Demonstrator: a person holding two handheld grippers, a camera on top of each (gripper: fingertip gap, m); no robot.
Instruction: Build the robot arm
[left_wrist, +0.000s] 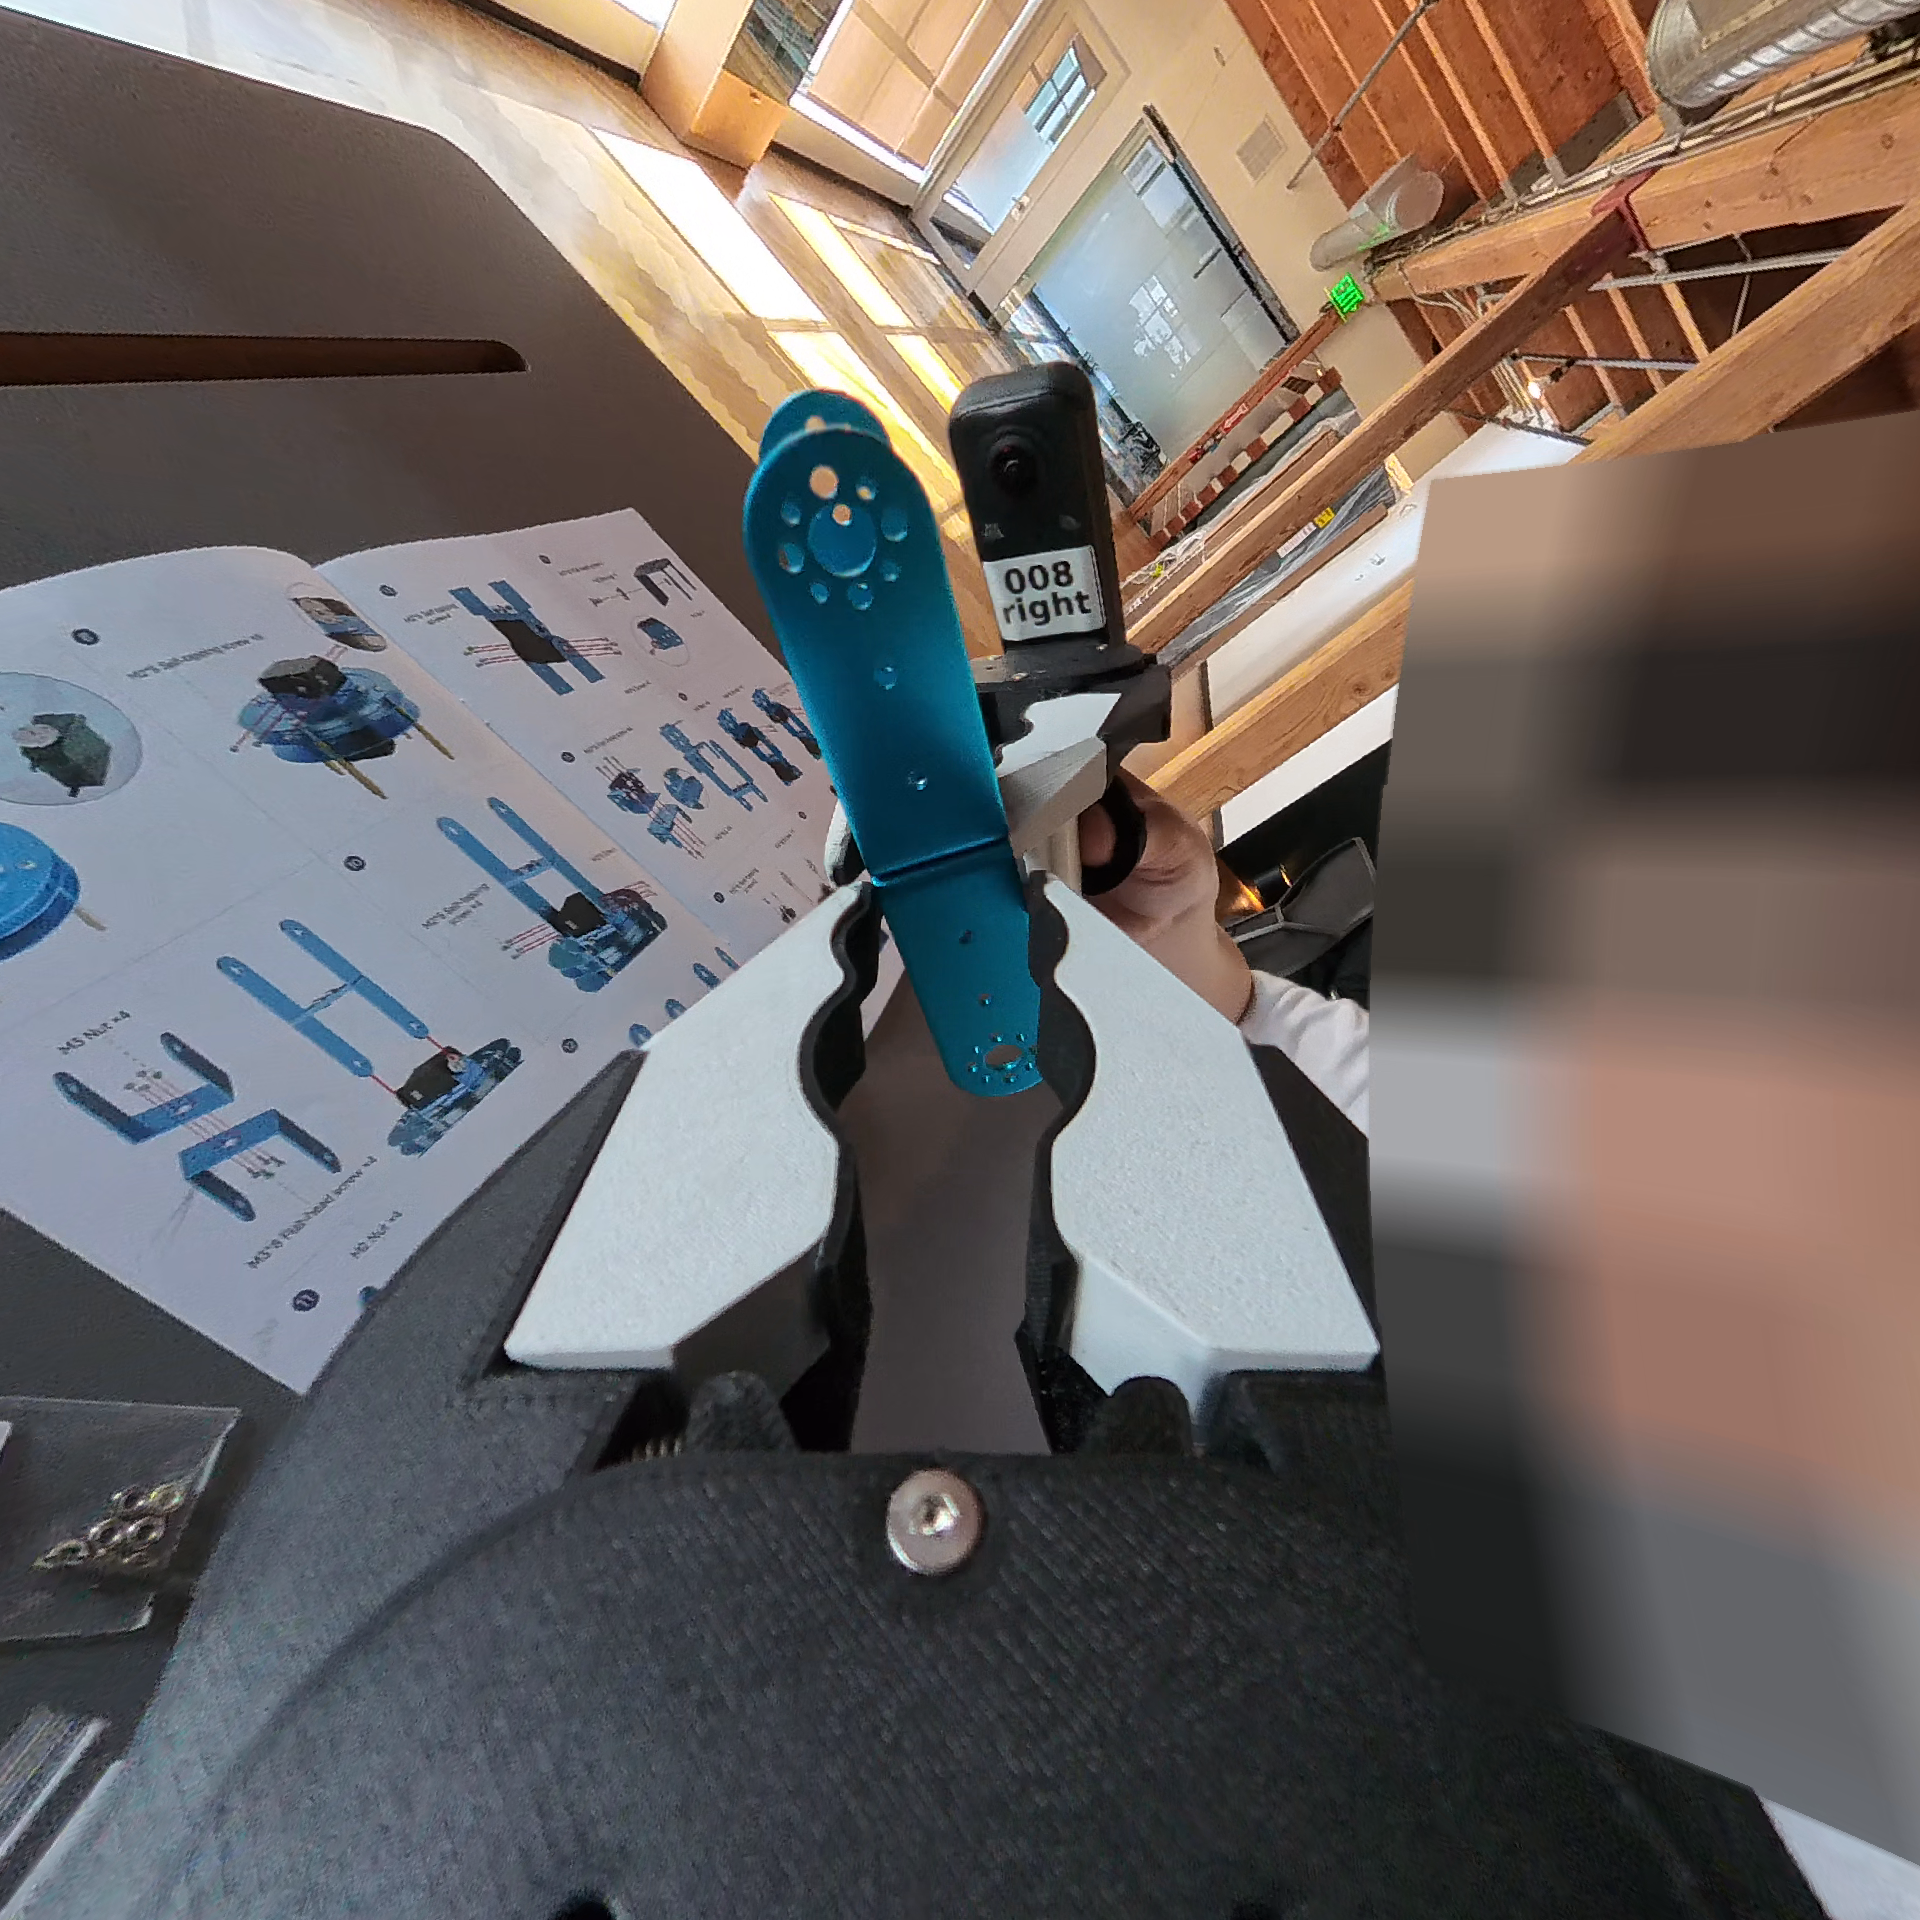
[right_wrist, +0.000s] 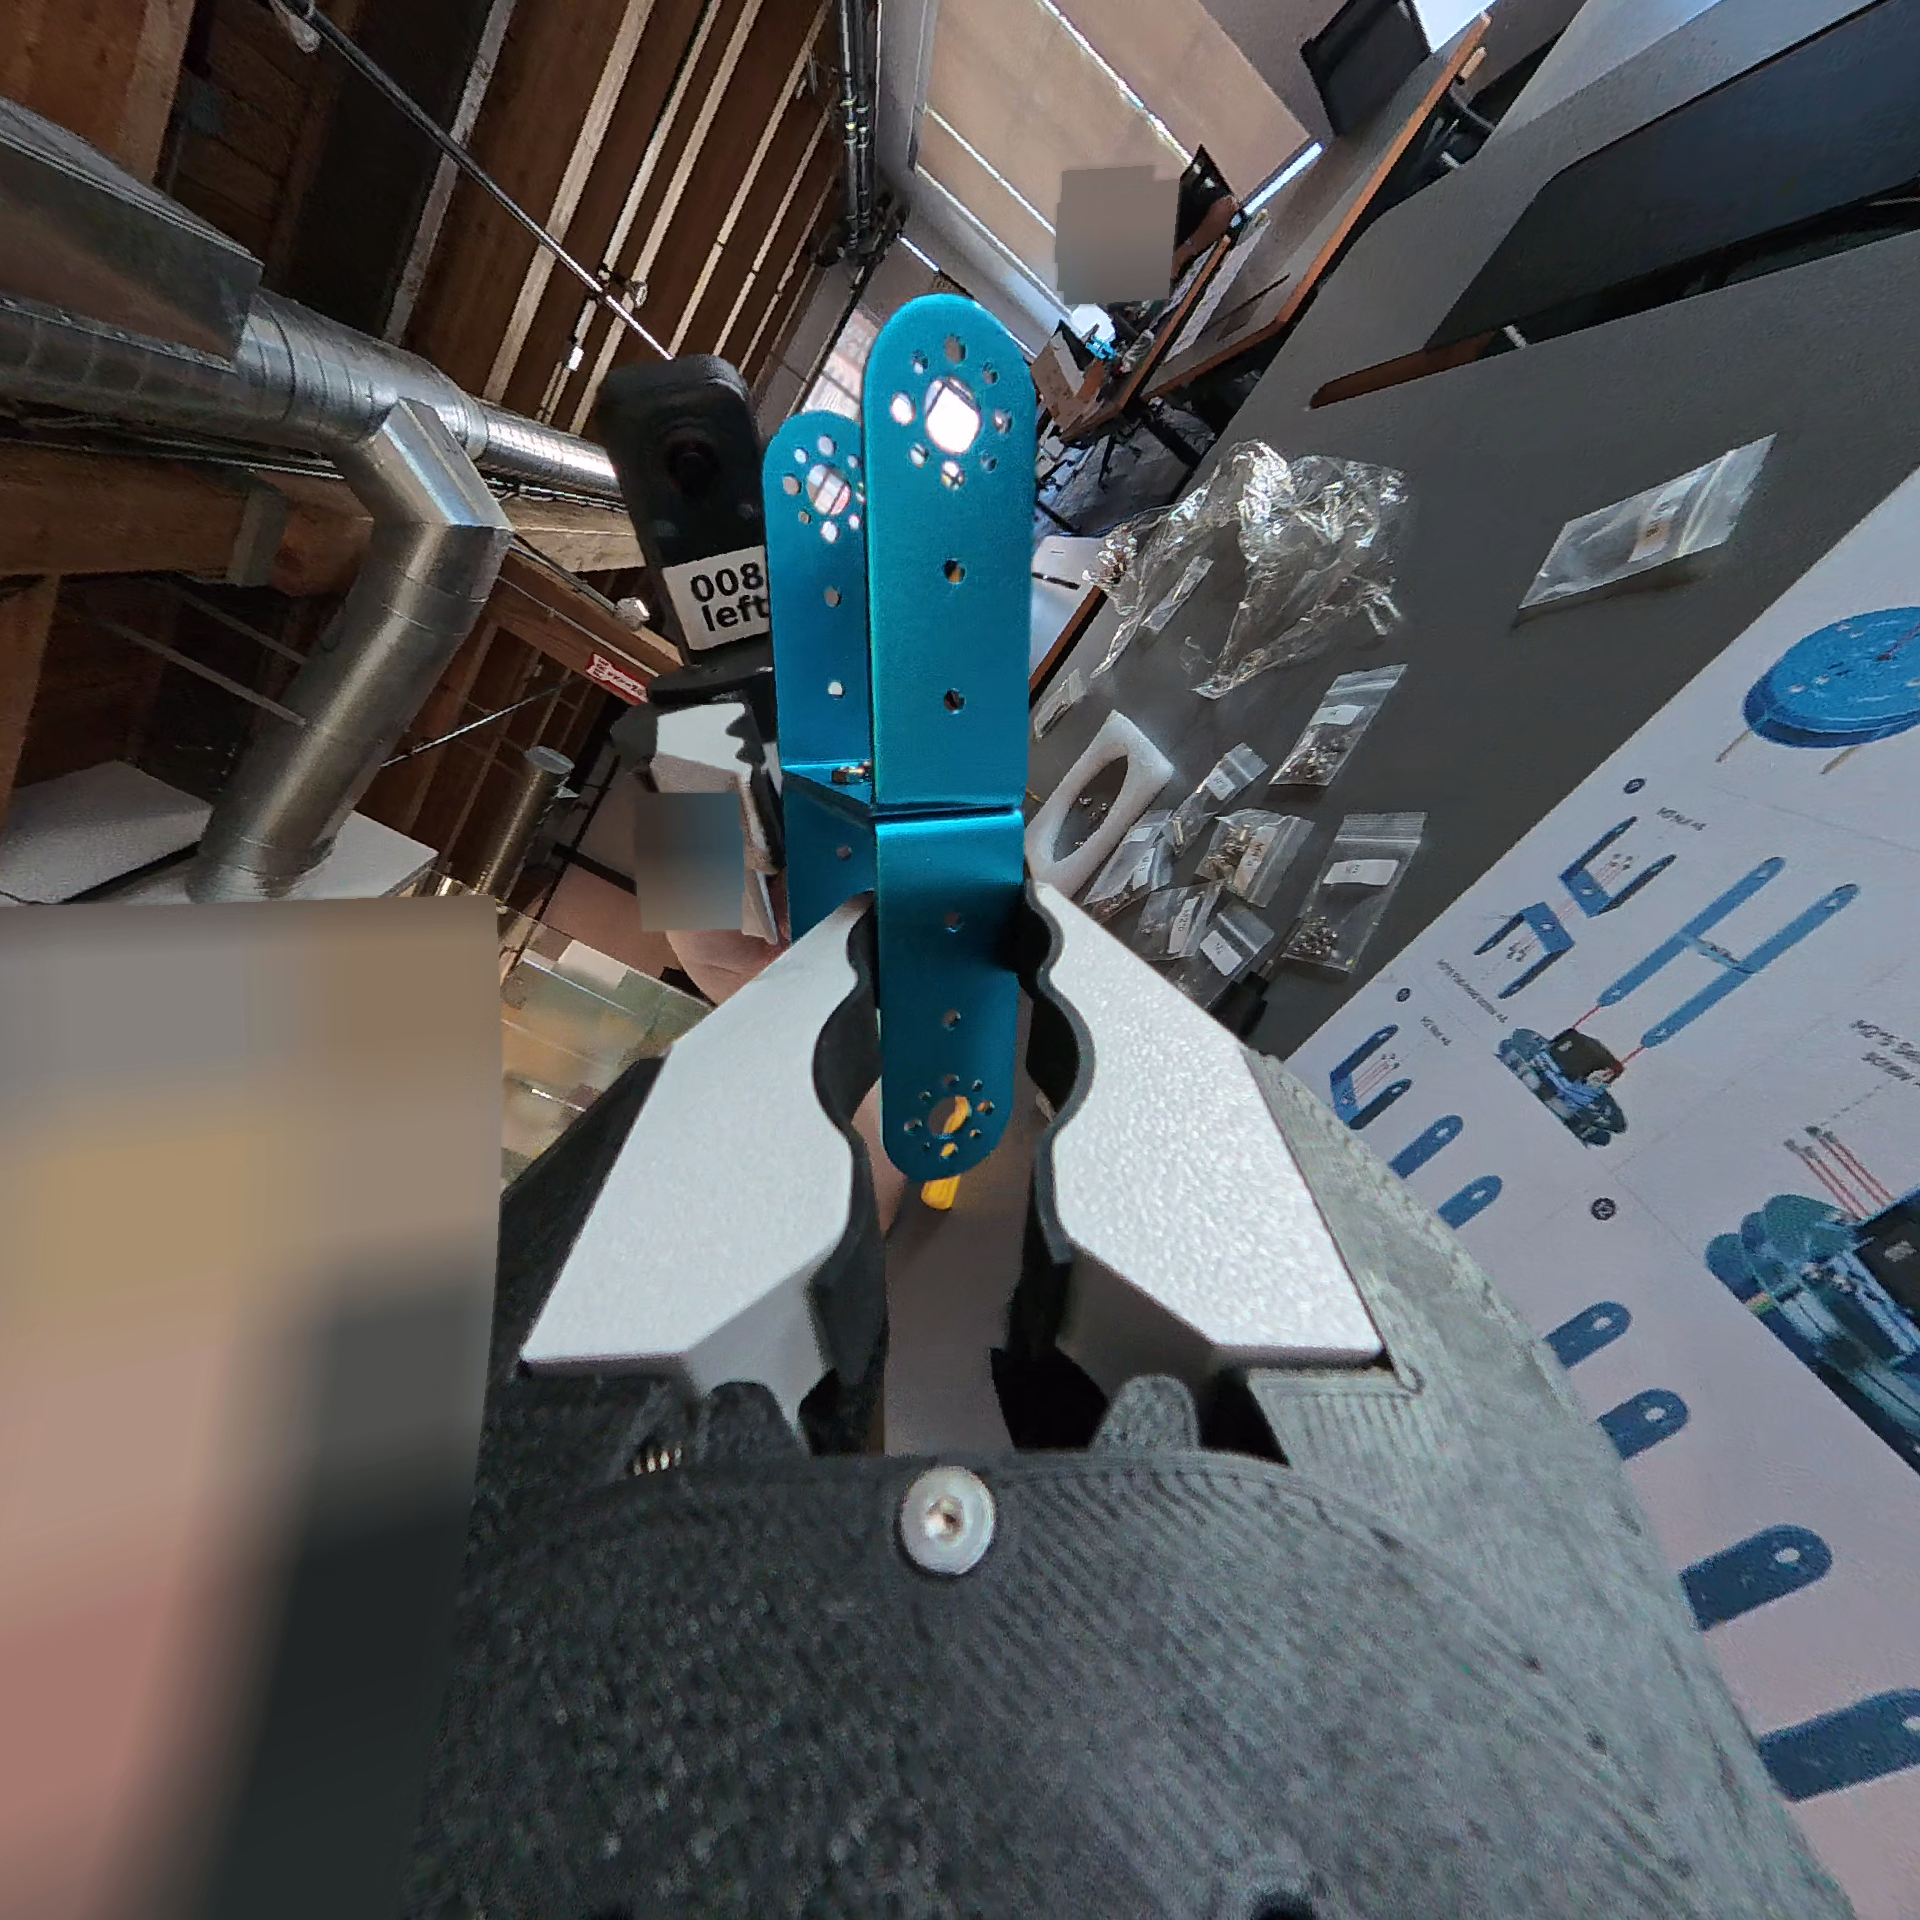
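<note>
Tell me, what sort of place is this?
Likely a loft-style workshop or office: bare wooden ceiling beams, a silver air duct, and a grey table strewn with small parts bags beside an assembly booklet.

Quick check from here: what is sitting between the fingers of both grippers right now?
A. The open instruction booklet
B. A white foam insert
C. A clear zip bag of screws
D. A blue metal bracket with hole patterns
D. The left gripper and the right gripper are each shut on a blue perforated metal bracket; the instruction booklet and screw bags lie on the table.
</note>
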